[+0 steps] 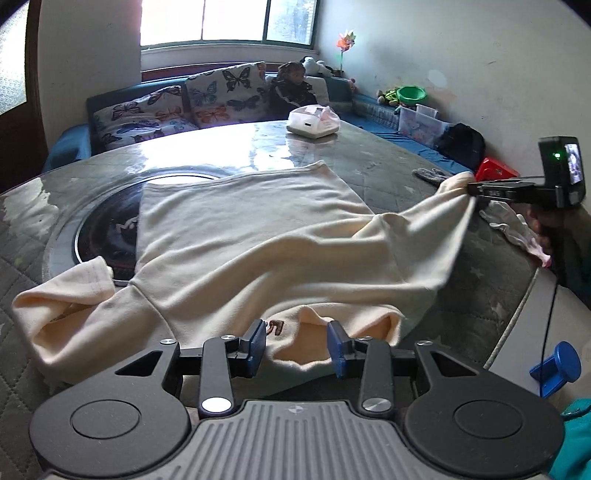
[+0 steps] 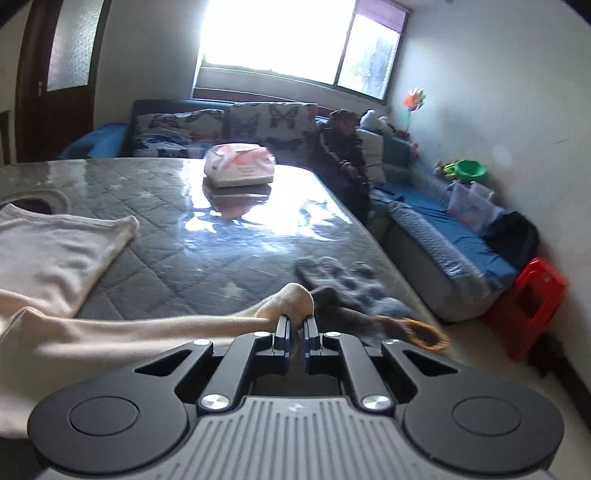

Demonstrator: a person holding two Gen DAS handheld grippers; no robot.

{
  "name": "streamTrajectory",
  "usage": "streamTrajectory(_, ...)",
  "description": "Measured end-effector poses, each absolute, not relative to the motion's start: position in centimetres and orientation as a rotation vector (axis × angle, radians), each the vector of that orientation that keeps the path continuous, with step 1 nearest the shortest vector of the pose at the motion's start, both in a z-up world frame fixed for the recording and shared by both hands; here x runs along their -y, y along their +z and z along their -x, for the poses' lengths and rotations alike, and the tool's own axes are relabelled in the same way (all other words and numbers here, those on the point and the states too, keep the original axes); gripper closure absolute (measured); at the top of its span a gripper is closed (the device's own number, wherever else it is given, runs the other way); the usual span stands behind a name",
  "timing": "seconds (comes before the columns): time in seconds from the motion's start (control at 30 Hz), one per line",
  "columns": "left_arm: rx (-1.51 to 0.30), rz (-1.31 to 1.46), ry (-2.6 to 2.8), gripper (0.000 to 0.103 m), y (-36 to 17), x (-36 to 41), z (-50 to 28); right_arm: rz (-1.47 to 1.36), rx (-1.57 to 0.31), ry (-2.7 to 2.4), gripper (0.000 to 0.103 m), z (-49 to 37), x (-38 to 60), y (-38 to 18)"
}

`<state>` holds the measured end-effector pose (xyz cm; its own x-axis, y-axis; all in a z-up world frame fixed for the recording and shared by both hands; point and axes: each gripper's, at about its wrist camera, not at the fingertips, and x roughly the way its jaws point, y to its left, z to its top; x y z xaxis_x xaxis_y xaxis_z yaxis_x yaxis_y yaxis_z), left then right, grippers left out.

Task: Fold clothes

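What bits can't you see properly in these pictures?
- Brown embroidery on the cream shirt: left wrist view, half hidden by a fold and the left hand-held gripper.
- Dark round inset in the table: the shirt covers part of it.
- Sleeve end: right wrist view, its tip vanishes inside the shut right hand-held gripper.
- Grey socks: right wrist view, blurred.
- Window: glare hides outside.
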<state>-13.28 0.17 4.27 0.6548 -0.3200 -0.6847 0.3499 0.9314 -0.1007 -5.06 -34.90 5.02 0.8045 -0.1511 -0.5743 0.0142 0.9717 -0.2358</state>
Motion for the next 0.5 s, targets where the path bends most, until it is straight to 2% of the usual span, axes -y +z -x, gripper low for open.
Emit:
streamTrajectory(0.03,-0.775,-0.043,-0.390,0.077,4.0,-0.1,13.2,0.233,-0.648,-0.094,0.097,5.1,35.1,4.8)
streamTrajectory(0.07,-0.784,-0.045,-0.399,0.089,3.8,0.0,13.1,0.236,-0.667,-0.098,0.097,5.1,35.3,4.4)
streamTrajectory(0.1,-0.794,-0.046,-0.407,0.094,3.5,0.0,13.1,0.238,-0.685,-0.103,0.096,5.1,35.5,4.1)
streamTrajectory(0.2,-0.799,-0.045,-0.440,0.102,3.5,0.0,13.8,0.238,-0.715,-0.106,0.091,5.4,35.7,3.5)
streamTrajectory(0.33,-0.792,-0.071,-0.469,0.103,4.0,-0.3,15.1,0.265,-0.697,-0.065,0.085,6.9,34.8,4.5)
streamTrajectory(0.43,-0.772,-0.096,-0.487,0.102,4.5,-0.3,15.9,0.278,-0.663,0.067,0.072,8.7,32.8,6.4)
streamTrajectory(0.5,-0.741,-0.122,-0.490,0.095,5.1,0.0,16.2,0.276,-0.654,0.216,0.068,10.0,30.6,7.7)
